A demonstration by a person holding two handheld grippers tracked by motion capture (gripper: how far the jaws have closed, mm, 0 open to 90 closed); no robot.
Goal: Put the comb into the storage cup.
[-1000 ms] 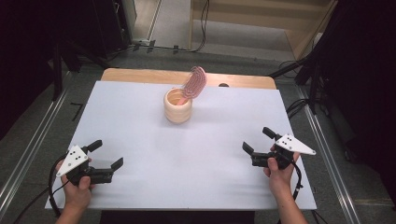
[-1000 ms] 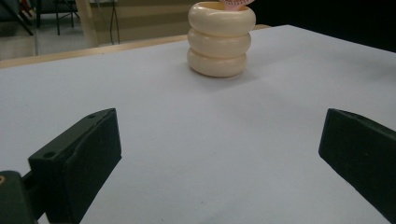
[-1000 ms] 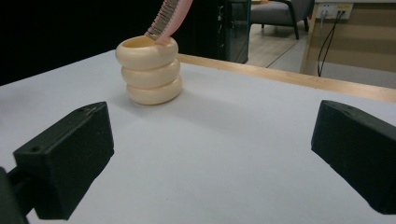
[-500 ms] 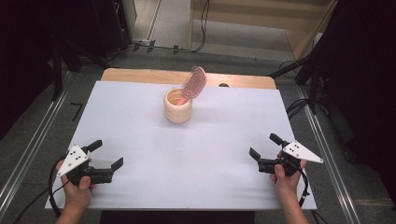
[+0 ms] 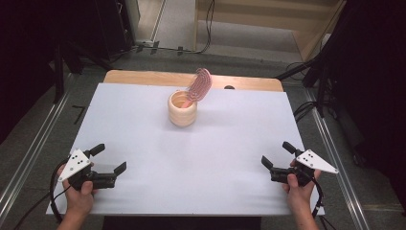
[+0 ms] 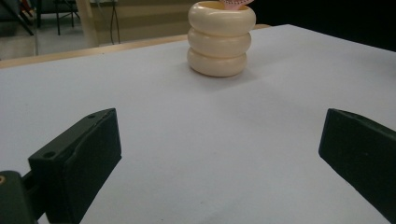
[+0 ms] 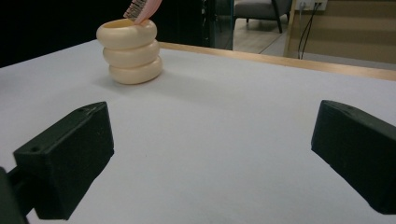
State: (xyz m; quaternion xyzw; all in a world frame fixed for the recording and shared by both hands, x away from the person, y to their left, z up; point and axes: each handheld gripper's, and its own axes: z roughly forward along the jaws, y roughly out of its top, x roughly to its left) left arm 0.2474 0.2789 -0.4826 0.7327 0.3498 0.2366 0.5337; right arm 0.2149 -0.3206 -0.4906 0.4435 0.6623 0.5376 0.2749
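Observation:
A cream ribbed cup (image 5: 182, 109) stands upright at the back middle of the white table (image 5: 143, 124), with a pink comb-like tool (image 5: 199, 85) leaning out of it. The same cup (image 6: 221, 38) is far ahead in the left gripper view, and the cup (image 7: 130, 51) sits at upper left in the right gripper view. My left gripper (image 5: 108, 158) rests near the front left edge, open and empty. My right gripper (image 5: 277, 154) rests near the front right edge, open and empty. Both are far from the cup.
A wooden strip (image 5: 143, 76) borders the table's far edge. Metal rails (image 5: 28, 153) run along both sides on the floor. Cables and dark stands lie beyond the table. The white surface between the grippers and the cup is bare.
My right gripper has drawn back toward the front right edge of the table. The left gripper has barely moved. The cup and tool stay put.

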